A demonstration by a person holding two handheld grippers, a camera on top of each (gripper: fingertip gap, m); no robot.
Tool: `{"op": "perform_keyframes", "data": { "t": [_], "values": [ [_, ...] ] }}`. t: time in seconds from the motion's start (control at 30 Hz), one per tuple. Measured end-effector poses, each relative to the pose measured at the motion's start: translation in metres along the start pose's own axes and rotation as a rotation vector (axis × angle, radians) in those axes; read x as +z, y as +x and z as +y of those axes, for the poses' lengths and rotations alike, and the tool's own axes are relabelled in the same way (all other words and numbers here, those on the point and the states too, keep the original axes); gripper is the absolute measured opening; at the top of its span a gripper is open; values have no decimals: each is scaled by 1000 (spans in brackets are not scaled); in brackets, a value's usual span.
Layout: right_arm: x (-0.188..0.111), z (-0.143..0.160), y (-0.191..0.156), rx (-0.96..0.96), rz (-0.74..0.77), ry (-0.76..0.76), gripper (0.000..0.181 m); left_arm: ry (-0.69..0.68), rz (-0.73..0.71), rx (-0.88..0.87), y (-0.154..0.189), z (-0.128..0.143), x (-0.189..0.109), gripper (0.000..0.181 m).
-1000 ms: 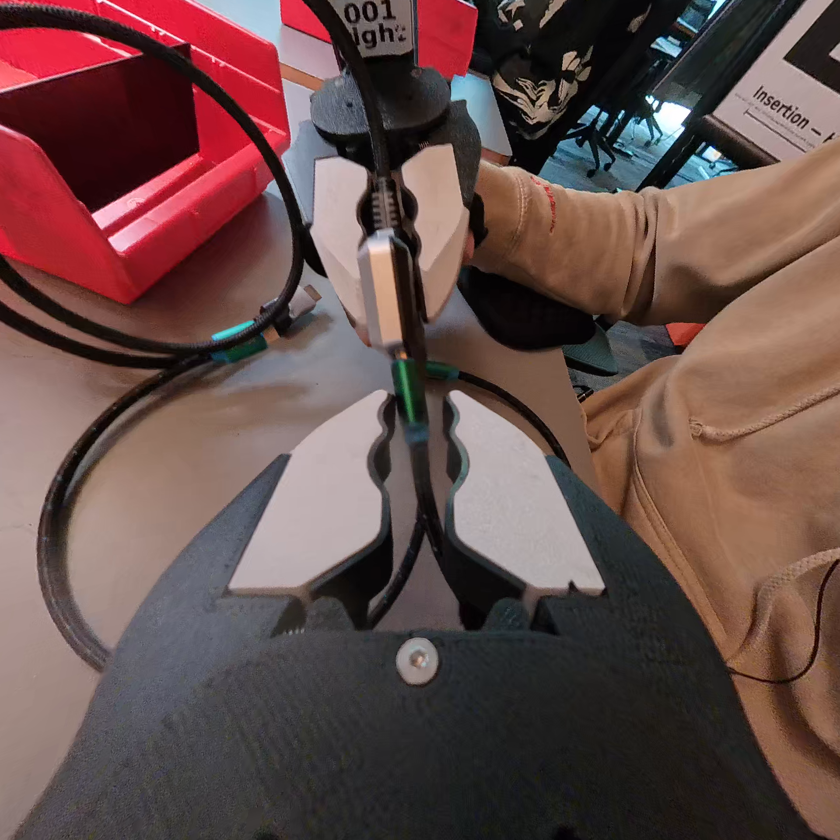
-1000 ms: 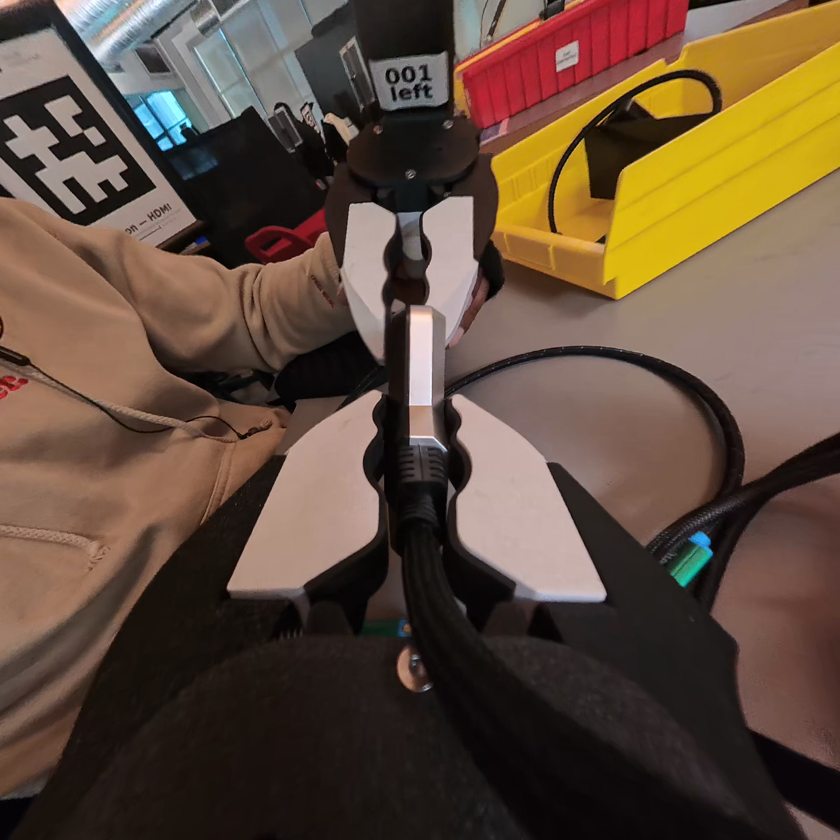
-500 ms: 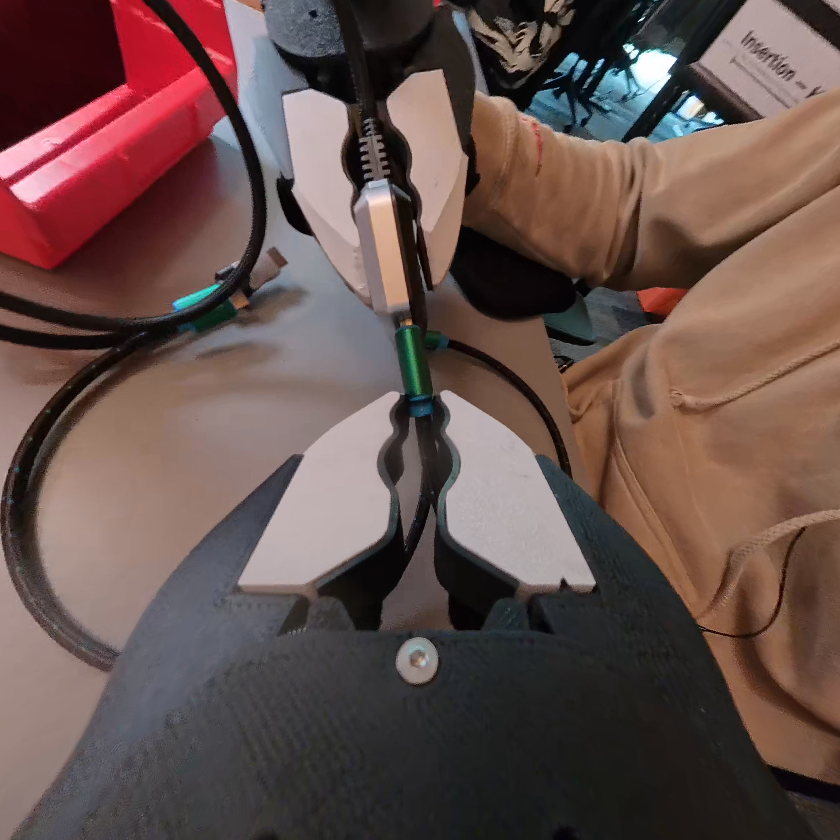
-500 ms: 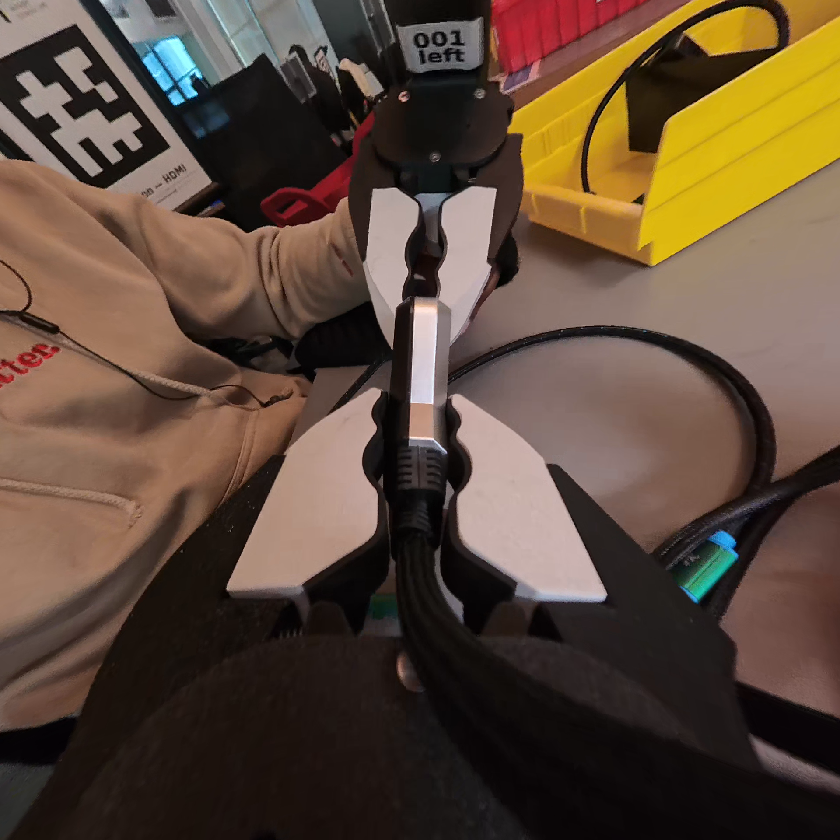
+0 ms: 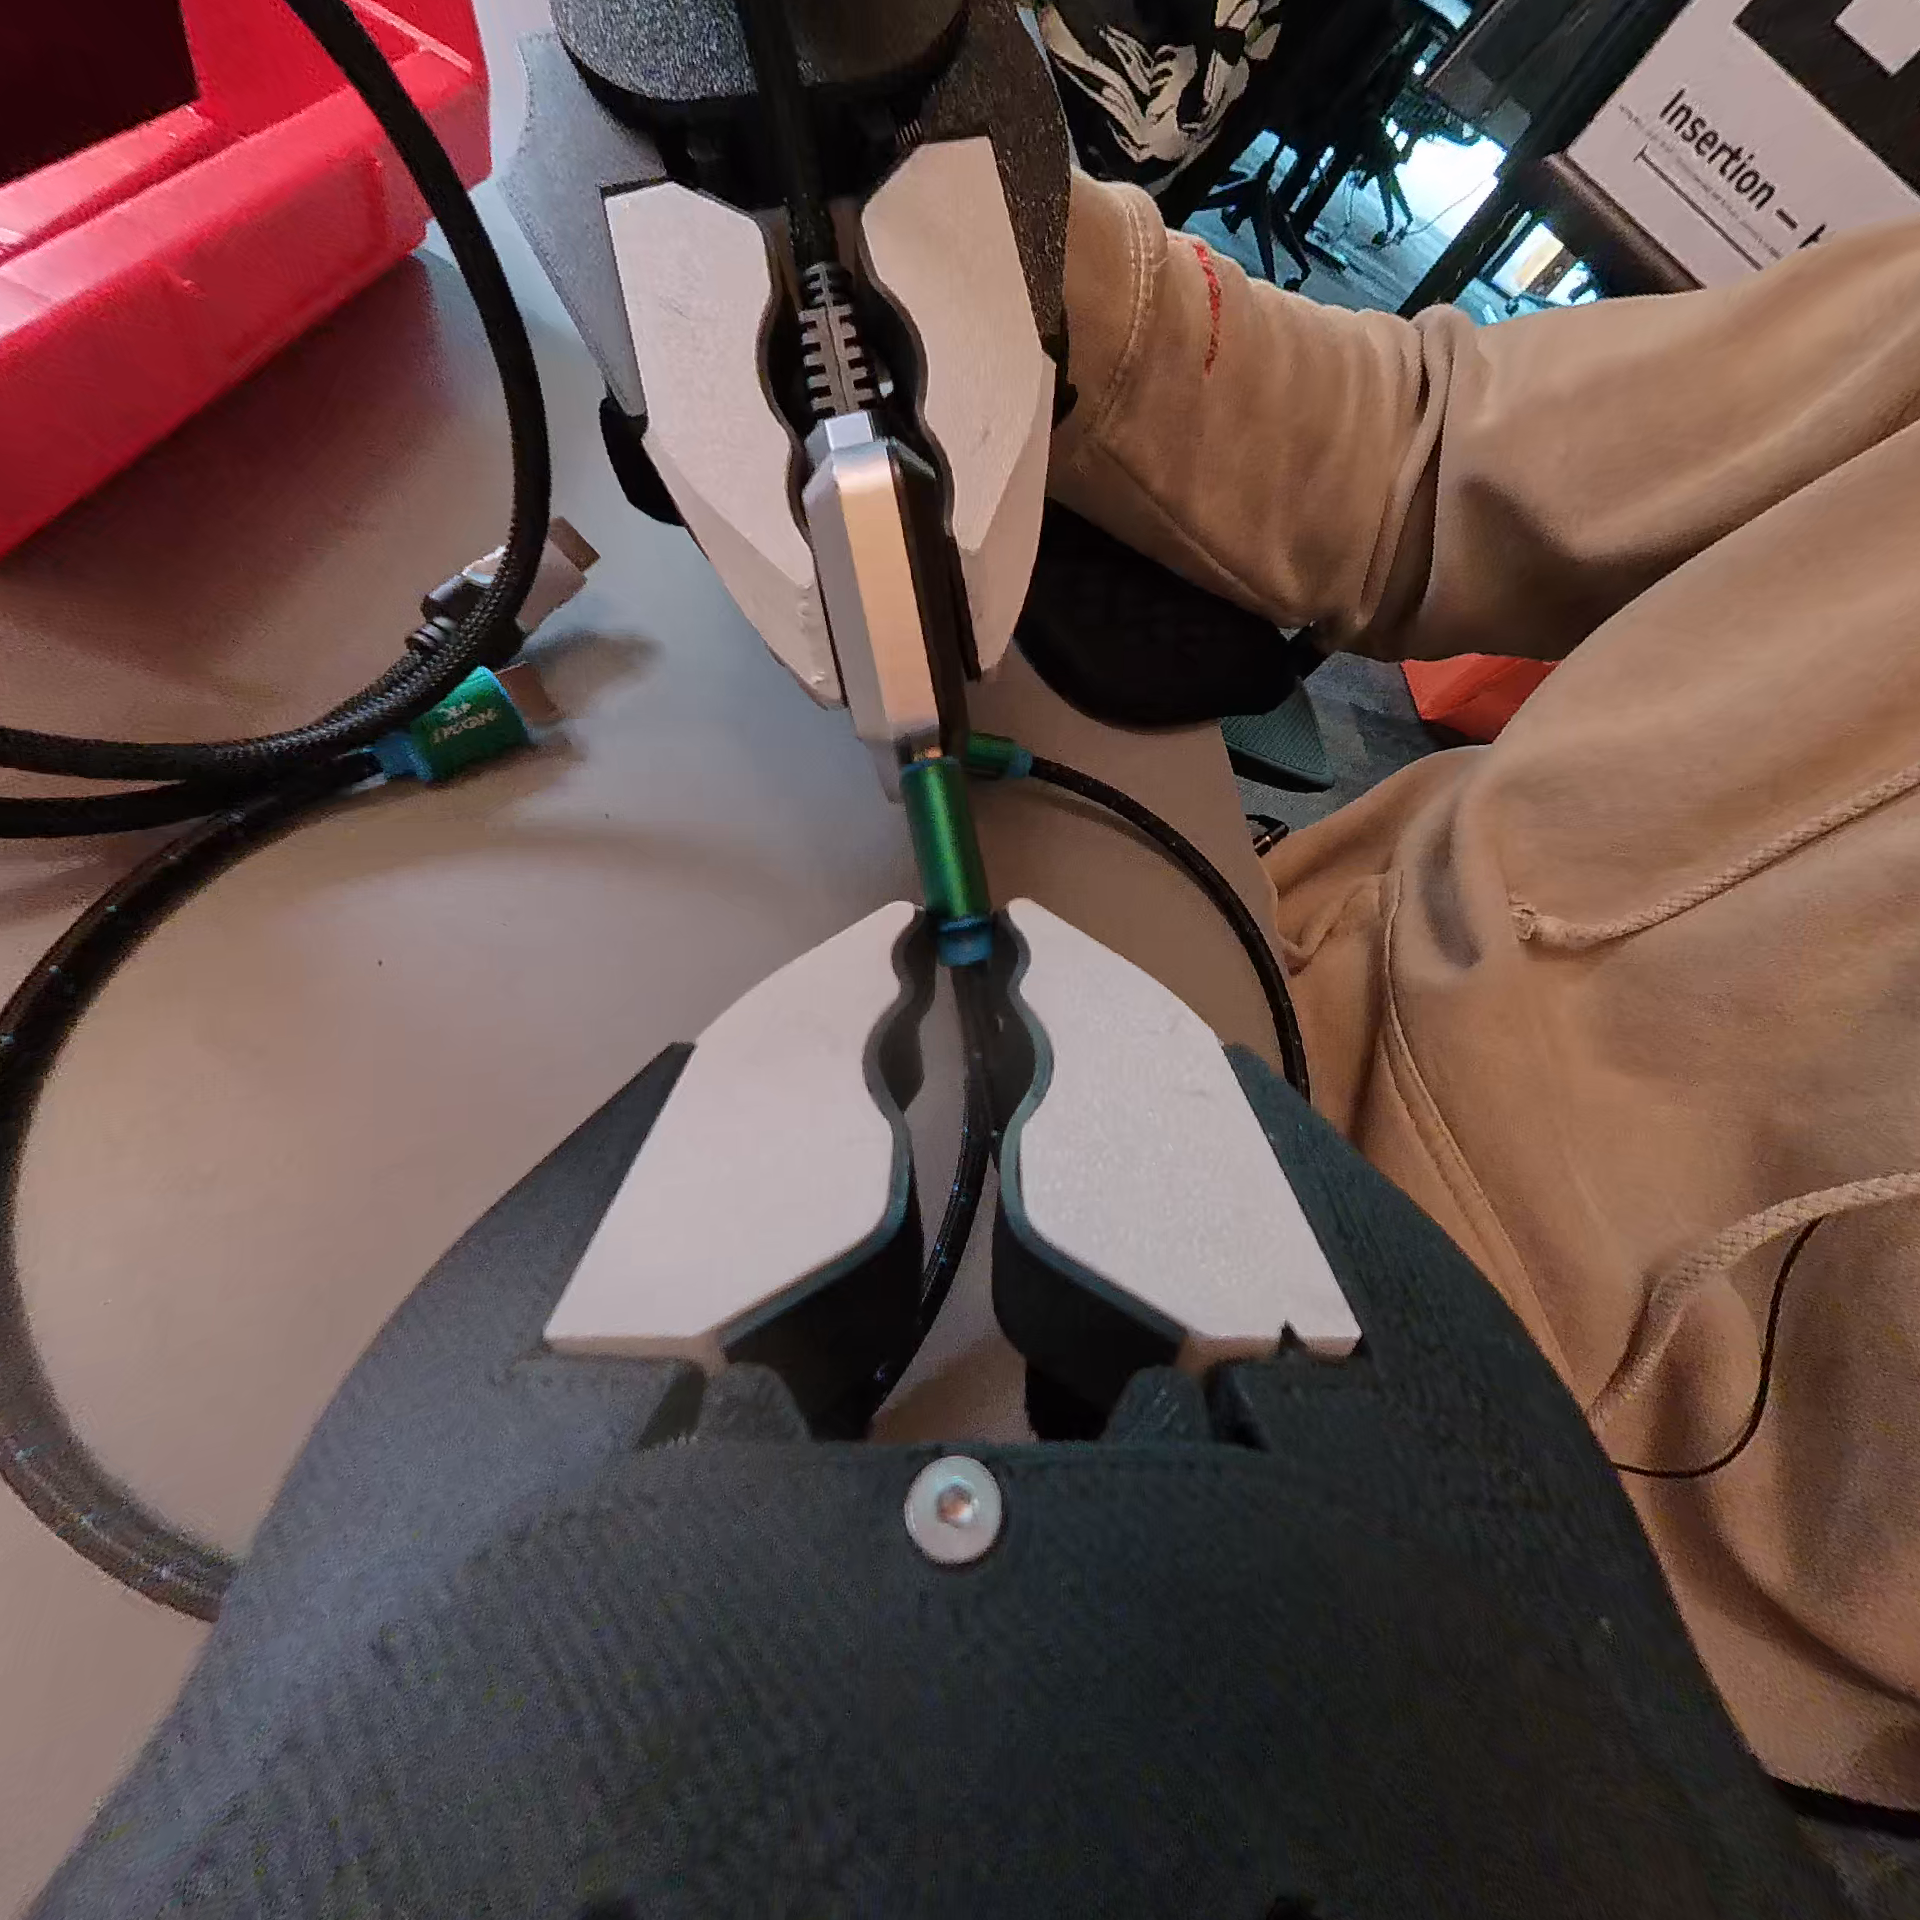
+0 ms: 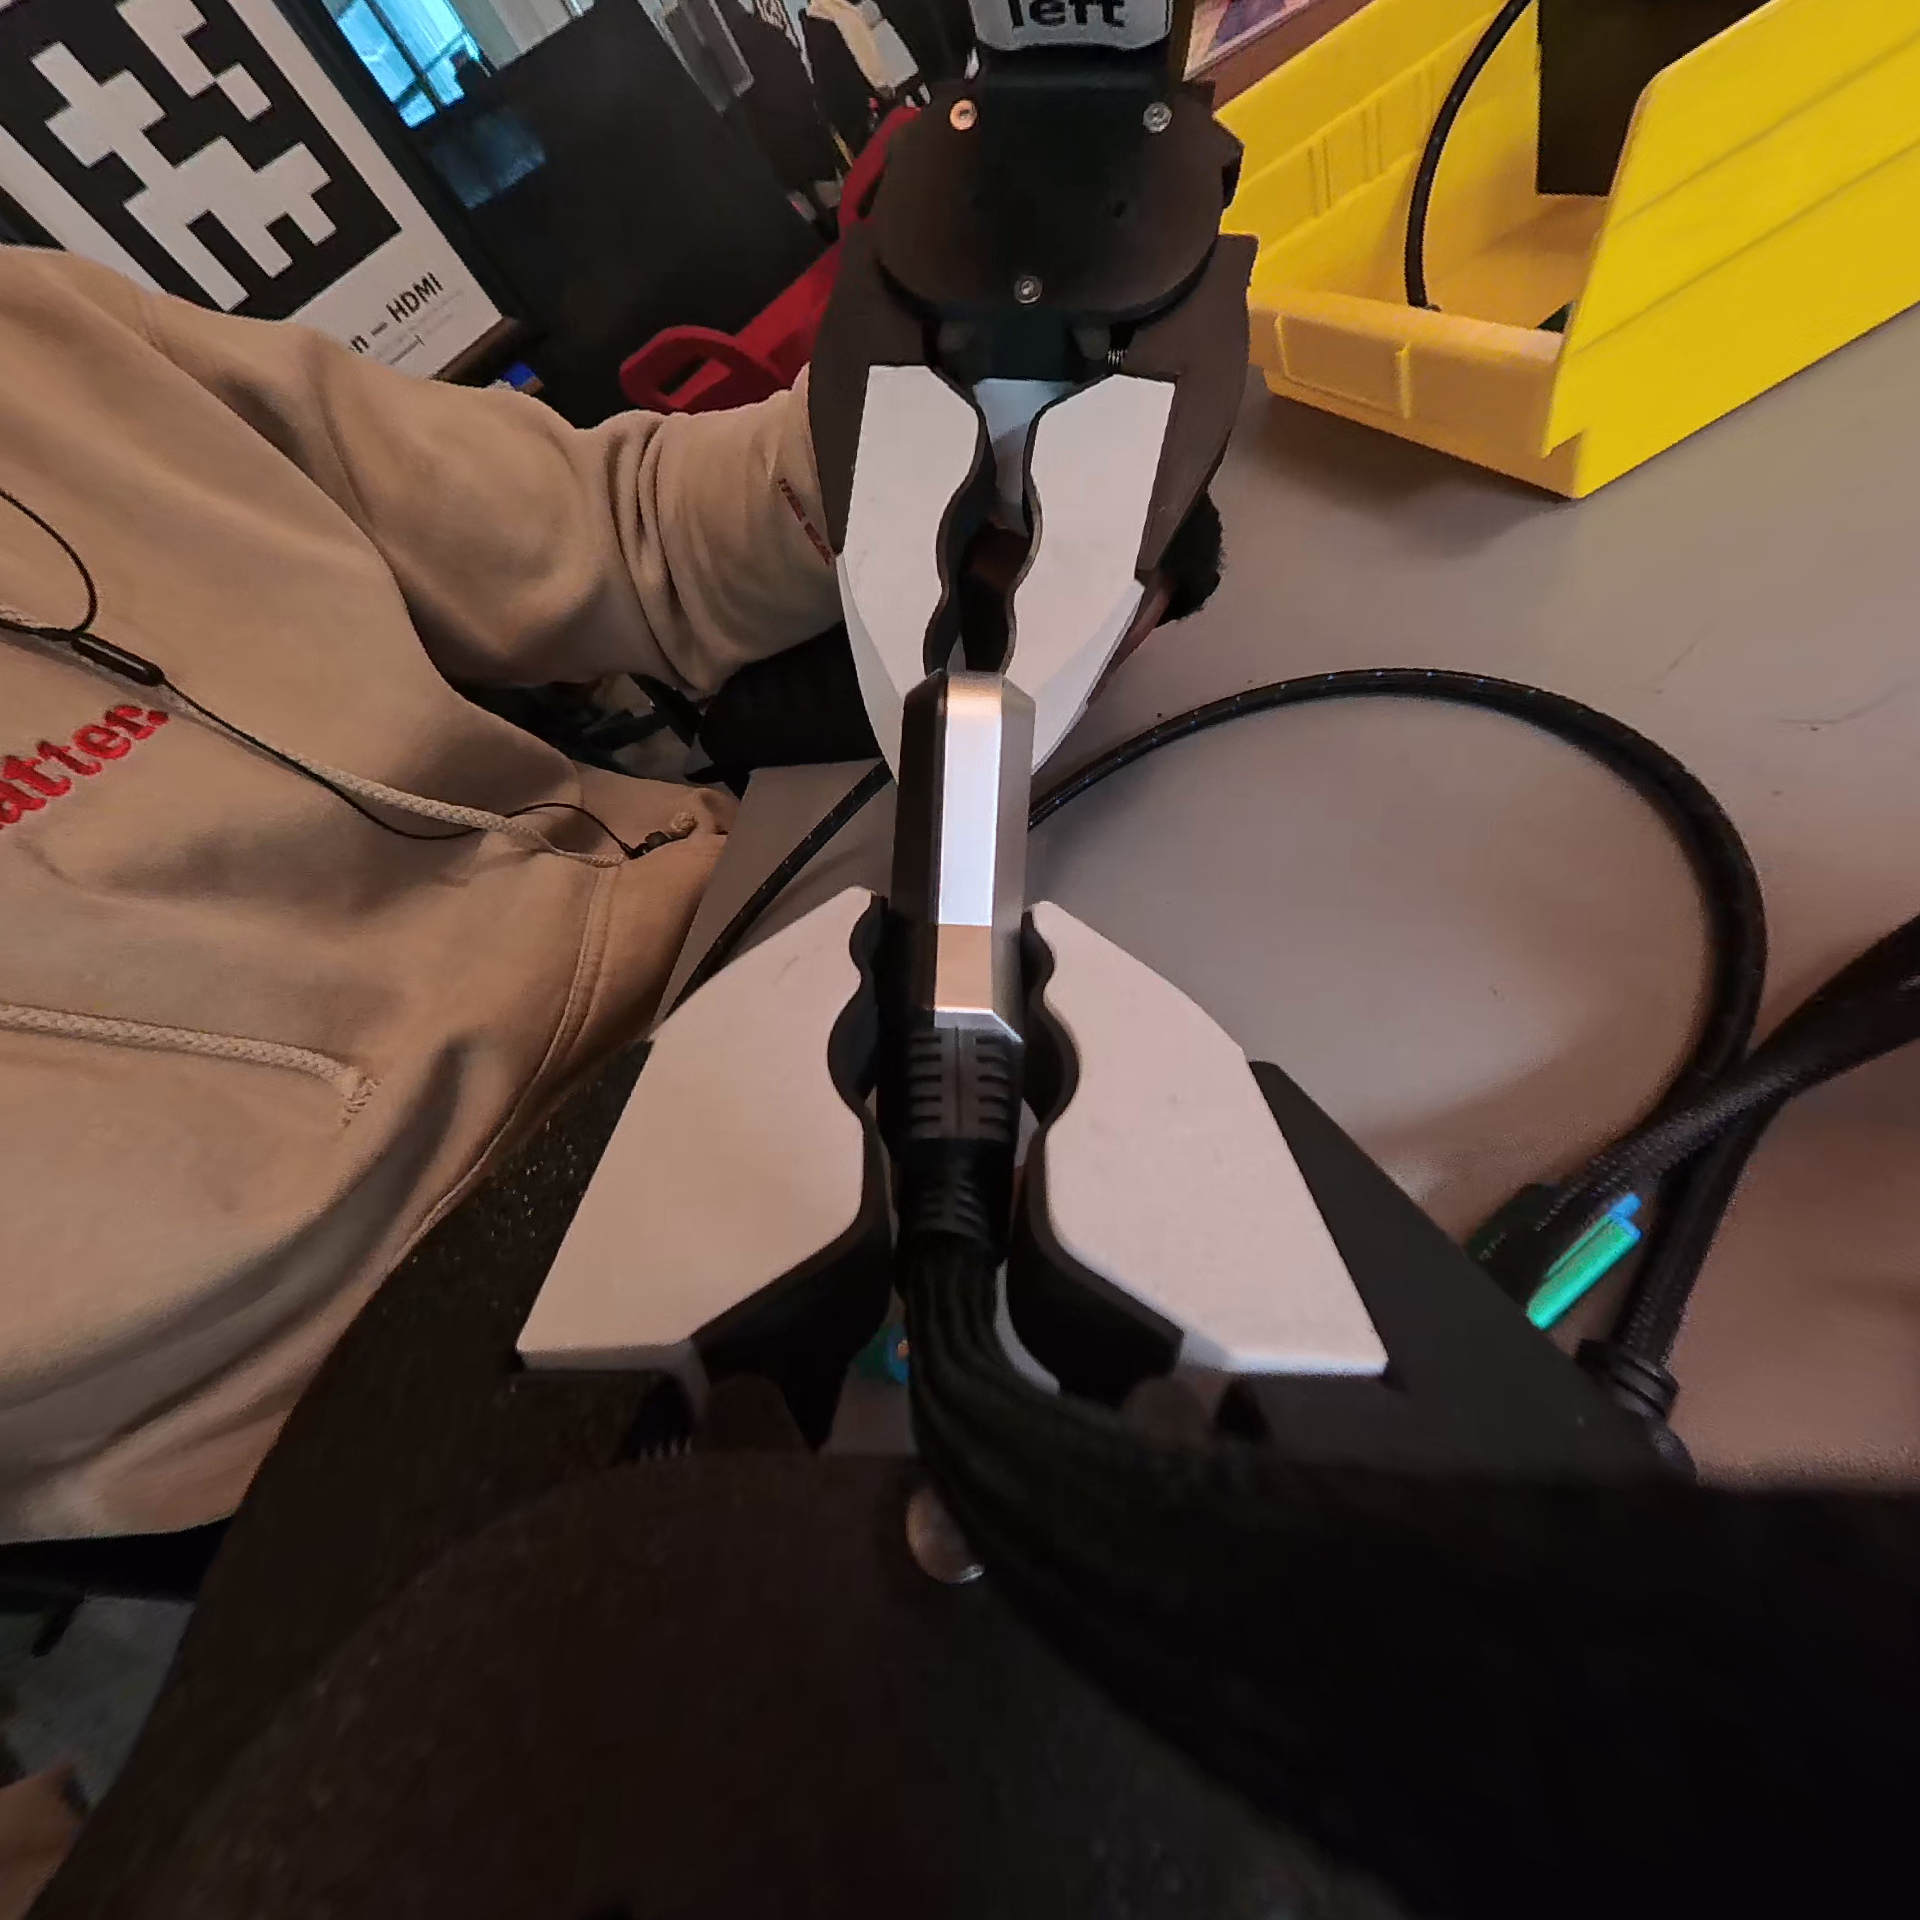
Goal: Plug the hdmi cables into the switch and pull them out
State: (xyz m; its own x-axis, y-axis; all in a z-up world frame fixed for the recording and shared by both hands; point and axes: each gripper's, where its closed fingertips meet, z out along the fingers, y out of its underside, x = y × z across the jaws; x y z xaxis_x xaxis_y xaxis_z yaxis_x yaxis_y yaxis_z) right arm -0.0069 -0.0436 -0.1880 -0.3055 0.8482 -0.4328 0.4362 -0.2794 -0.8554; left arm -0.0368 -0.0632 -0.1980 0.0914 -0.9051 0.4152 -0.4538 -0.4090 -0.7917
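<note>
up close in the left wrist view, the left hand-held gripper point(image 5: 961, 920) pinches the thin black cable just behind its green hdmi plug point(image 5: 942, 844), whose tip meets the silver switch point(image 5: 878, 592). from the right wrist view, the right hand-held gripper point(image 6: 956, 935) clamps the switch above the grey surface point(image 6: 1403, 883).

The switch point(image 5: 878, 592) is silver with a black face. The plug point(image 5: 943, 847) at its end is green with a blue collar, on black braided cable point(image 5: 961, 1143). Gripper fingers point(image 5: 764, 1143) are pale grey on black. Bins: red point(image 5: 197, 239), yellow point(image 6: 1621, 312). The table point(image 6: 1455, 883) is grey; the sleeve point(image 5: 1455, 468) is tan.
</note>
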Motion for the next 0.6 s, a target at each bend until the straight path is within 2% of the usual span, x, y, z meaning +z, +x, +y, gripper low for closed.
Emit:
{"op": "perform_keyframes", "data": {
  "t": [0.27,0.43,0.6],
  "values": [
    [1,6,-12,40,-54,-51,23,-27,37,66,14,5,7,12],
    [-1,-5,-12,-13,8,-11,23,68,8,84,14,-3,2,13],
    [-9,-14,0,-22,78,38,30,160,-7,5,8,-10,-9,12]
  ]
}}
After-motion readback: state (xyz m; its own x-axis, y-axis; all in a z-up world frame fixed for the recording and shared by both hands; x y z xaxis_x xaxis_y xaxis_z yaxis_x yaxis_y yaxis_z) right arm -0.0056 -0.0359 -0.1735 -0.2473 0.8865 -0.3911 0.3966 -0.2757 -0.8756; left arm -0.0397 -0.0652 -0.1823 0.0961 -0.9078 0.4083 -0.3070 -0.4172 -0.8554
